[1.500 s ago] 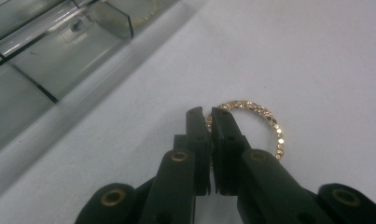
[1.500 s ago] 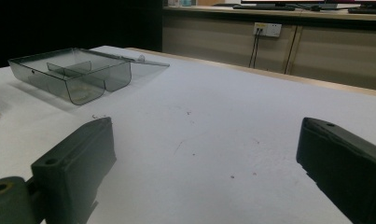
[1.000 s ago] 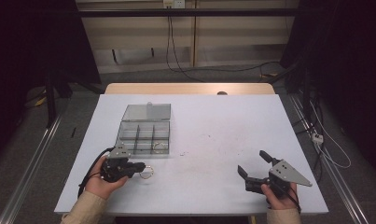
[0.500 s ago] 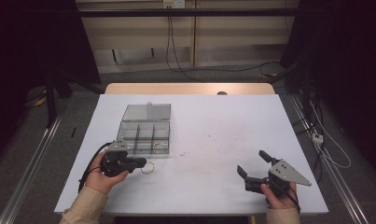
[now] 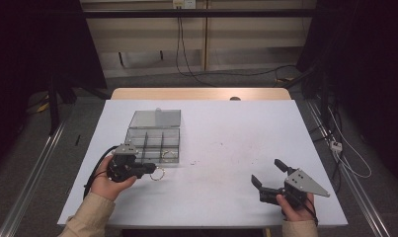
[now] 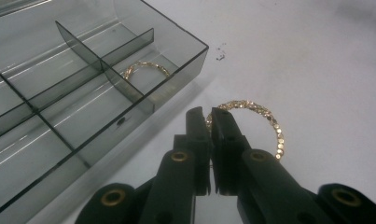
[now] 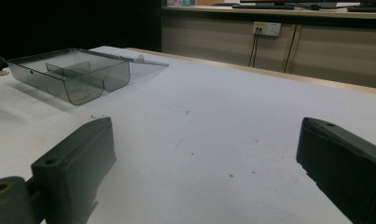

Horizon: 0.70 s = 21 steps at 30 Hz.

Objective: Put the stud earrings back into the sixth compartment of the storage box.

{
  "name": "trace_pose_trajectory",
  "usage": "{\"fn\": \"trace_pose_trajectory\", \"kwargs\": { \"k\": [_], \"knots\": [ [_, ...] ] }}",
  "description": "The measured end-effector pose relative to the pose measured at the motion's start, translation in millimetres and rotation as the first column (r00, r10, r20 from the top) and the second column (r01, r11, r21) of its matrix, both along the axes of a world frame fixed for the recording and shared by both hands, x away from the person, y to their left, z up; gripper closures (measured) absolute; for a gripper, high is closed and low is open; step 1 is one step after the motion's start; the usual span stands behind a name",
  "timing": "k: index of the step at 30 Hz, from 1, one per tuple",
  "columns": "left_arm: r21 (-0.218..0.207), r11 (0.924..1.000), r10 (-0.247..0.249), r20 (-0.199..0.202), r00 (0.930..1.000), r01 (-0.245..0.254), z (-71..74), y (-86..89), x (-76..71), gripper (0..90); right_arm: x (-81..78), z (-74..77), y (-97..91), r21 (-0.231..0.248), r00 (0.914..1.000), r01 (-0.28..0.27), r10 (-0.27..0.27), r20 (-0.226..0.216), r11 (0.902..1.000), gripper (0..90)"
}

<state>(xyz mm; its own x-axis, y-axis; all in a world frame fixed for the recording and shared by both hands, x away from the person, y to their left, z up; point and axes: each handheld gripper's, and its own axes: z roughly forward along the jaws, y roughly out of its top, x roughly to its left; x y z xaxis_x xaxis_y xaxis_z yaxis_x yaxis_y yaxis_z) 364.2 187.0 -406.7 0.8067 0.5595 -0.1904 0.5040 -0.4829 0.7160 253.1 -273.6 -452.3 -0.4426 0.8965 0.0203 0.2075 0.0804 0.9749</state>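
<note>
Bracelet [image 6: 262, 119], gold and beaded, is pinched at its near rim by the left claw [image 6: 210, 119]; jaws are pressed together on the chain, so the loop fans out beyond the tips, just over the white desk [image 5: 226, 148]. From above, the left claw [image 5: 152, 170] sits just beside the front right corner of the clear box [image 5: 154, 143], bracelet [image 5: 158, 174] hanging at its tip.

Box is an open organiser with dividers, lid laid back flat behind it. A second gold bracelet [image 6: 146, 69] already lies in the corner compartment nearest the claw. Judgement: the held one is bound for the box too, and an edge grip keeps the loop free to drop over the wall into a cell.

Right claw [image 5: 269, 177] rests low on the desk near the front right, well apart from the box, jaws spread with nothing between them [image 7: 204, 154]. Likely parked there to stay out of the way.

Risk: thin grip on a loose chain; bracelet may swing and catch the box wall.
</note>
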Motion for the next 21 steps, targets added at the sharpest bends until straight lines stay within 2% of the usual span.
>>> {"fn": "trace_pose_trajectory", "kwargs": {
  "k": [5,21],
  "knots": [
    [-0.003,1.0000,0.005,0.007,1.0000,-0.005,4.7,-0.3,3.9,86.8,-0.1,0.1,0.3,-0.001,1.0000,0.001,-0.001,-0.001,1.0000,3.8],
    [-0.011,0.9999,0.000,-0.003,1.0000,0.000,13.1,-8.4,15.0,86.8,0.3,-0.1,0.7,-0.005,1.0000,-0.001,0.001,-0.001,1.0000,3.9]
  ]
}}
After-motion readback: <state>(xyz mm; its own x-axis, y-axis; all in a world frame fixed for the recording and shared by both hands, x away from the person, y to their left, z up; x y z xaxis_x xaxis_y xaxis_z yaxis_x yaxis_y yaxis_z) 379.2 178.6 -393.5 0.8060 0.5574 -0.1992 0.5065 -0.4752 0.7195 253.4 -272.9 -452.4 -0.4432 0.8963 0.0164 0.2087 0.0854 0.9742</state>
